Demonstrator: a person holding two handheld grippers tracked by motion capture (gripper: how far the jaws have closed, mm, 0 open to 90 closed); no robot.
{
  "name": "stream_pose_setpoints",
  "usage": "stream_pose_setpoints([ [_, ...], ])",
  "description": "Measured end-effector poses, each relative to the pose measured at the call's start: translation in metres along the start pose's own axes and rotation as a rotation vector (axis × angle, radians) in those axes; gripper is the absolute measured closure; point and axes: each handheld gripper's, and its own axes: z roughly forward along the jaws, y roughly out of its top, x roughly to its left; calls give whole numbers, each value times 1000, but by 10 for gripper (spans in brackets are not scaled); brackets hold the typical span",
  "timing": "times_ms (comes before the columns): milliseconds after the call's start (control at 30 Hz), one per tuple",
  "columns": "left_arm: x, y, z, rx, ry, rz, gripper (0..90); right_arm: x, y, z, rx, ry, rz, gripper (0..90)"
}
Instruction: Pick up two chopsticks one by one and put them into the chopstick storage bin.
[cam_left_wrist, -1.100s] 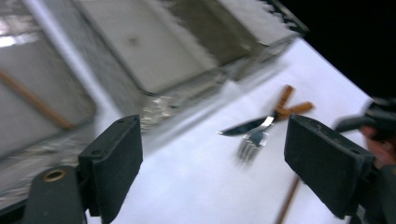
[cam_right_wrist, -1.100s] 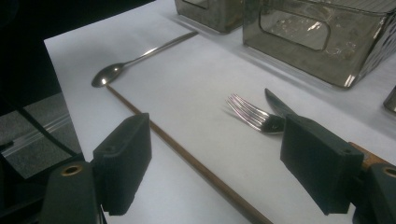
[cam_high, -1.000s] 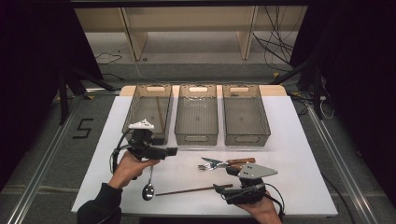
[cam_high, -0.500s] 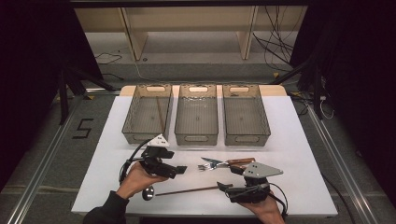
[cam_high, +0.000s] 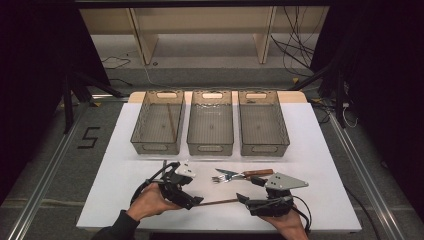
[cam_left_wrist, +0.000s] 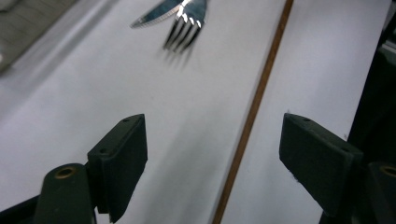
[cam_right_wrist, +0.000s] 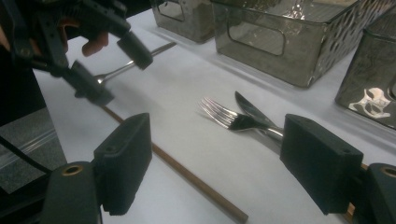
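Observation:
A thin brown chopstick (cam_high: 220, 202) lies on the white table near the front edge. My left gripper (cam_high: 192, 199) is open and low over its left end; in the left gripper view the chopstick (cam_left_wrist: 254, 107) runs between the spread jaws (cam_left_wrist: 212, 140). My right gripper (cam_high: 245, 200) is open at its right end, the chopstick (cam_right_wrist: 187, 175) passing between its jaws (cam_right_wrist: 215, 149). A fork (cam_high: 225, 177) and a wood-handled knife (cam_high: 252, 173) lie side by side just behind. The right gripper view has the left gripper (cam_right_wrist: 114, 70) at its upper left.
Three clear bins stand in a row at the back: left bin (cam_high: 142, 135) with a chopstick inside, middle bin (cam_high: 210, 147), right bin (cam_high: 262, 147). A metal utensil handle (cam_right_wrist: 149, 51) lies behind the left gripper. Fork tines (cam_left_wrist: 182, 32) lie ahead of the left jaws.
My left gripper has come toward the front edge and to the right, down to the chopstick's left end, its hand now covering the spoon. The right gripper has barely moved.

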Motion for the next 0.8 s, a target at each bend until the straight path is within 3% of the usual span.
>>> stream_pose_setpoints([
  [200, -9, -3, 4, 78, -17, 64, 290, -1, -3, -6, -7, -11, 6, 256],
  [367, -10, -5, 7, 134, -19, 85, 388, -3, -6, -10, -6, -17, 16, 256],
  [800, -11, -5, 16, 181, -52, 159, 620, -3, -9, -9, 4, -13, 18, 257],
])
